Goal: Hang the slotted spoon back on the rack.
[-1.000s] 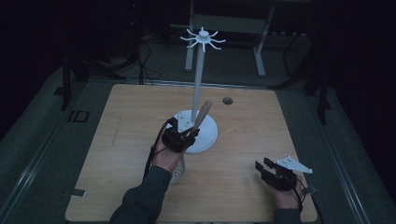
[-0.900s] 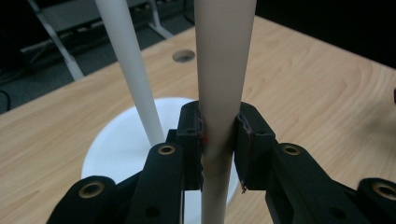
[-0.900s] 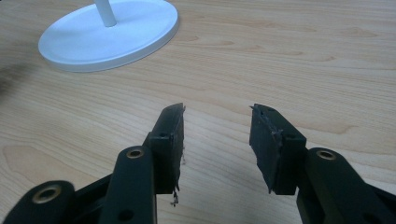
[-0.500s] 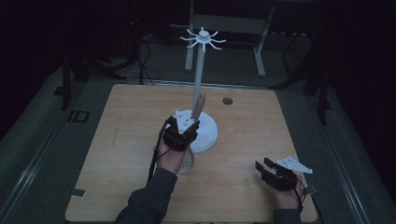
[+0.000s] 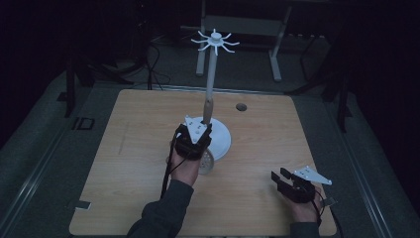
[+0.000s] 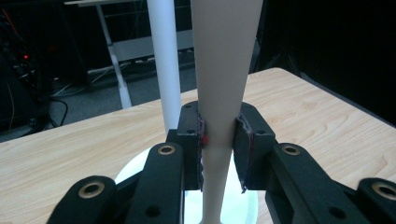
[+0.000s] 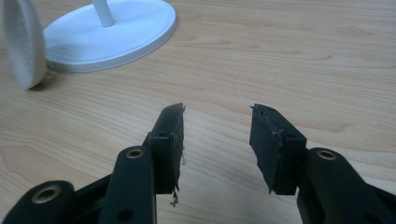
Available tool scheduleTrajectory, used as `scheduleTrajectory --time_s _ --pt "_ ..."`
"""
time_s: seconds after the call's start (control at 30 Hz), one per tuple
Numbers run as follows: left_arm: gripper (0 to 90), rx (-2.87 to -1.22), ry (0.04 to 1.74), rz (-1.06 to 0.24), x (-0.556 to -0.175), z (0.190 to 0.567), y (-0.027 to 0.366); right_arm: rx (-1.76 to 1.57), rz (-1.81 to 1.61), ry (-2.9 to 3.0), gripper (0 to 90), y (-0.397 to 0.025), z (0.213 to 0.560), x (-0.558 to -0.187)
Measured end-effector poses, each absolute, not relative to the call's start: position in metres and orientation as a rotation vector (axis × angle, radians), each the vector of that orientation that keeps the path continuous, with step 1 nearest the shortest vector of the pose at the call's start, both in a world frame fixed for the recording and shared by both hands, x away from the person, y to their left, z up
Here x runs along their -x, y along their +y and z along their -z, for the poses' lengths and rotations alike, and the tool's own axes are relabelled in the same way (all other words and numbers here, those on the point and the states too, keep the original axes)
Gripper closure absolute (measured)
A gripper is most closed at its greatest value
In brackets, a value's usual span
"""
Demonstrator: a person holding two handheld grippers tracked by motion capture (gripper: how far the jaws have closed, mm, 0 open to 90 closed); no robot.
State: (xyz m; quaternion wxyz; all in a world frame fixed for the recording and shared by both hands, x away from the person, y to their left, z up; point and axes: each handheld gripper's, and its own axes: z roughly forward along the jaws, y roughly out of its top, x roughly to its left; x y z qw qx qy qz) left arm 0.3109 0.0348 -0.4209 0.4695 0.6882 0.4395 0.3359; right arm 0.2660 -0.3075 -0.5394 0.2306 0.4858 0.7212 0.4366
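**Wood, plastic and worn pads**

I'm working over a matt, pale wood-grain table. My left gripper is pinching a smooth cream handle; its black plastic jaws are carrying frayed pads. The stand's base is looking smooth and white.

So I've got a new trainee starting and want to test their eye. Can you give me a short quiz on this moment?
1. True or false: the left gripper is shut on the spoon.
2. The right gripper is: A) holding the stand, B) open over bare table, C) shut on a cable.
3. Fill in: behind the spoon rises the white ___ of the stand.

Key: 1 true; 2 B; 3 pole.
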Motion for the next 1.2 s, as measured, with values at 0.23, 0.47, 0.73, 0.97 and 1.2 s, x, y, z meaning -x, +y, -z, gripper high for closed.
scheduleTrajectory --time_s 0.23,0.47,0.73,0.97,1.2 --pt "74.3 -1.674 1.08 -0.835 -0.314 0.415 0.032 -1.338 -1.201 1.981 54.2 -0.308 0.54 -0.266" --pt "74.3 -1.648 1.079 -0.849 -0.317 0.407 0.028 -1.337 -1.2 1.981 54.1 -0.308 0.54 -0.265" --pt "74.3 -1.615 1.087 -0.877 -0.322 0.394 0.025 -1.339 -1.2 1.98 54.1 -0.309 0.54 -0.265" --pt "74.3 -1.593 1.085 -0.91 -0.325 0.382 0.022 -1.339 -1.2 1.98 54.1 -0.309 0.54 -0.265" --pt "74.2 -1.59 1.09 -0.926 -0.329 0.372 0.019 -1.338 -1.197 1.979 54.1 -0.309 0.54 -0.265"
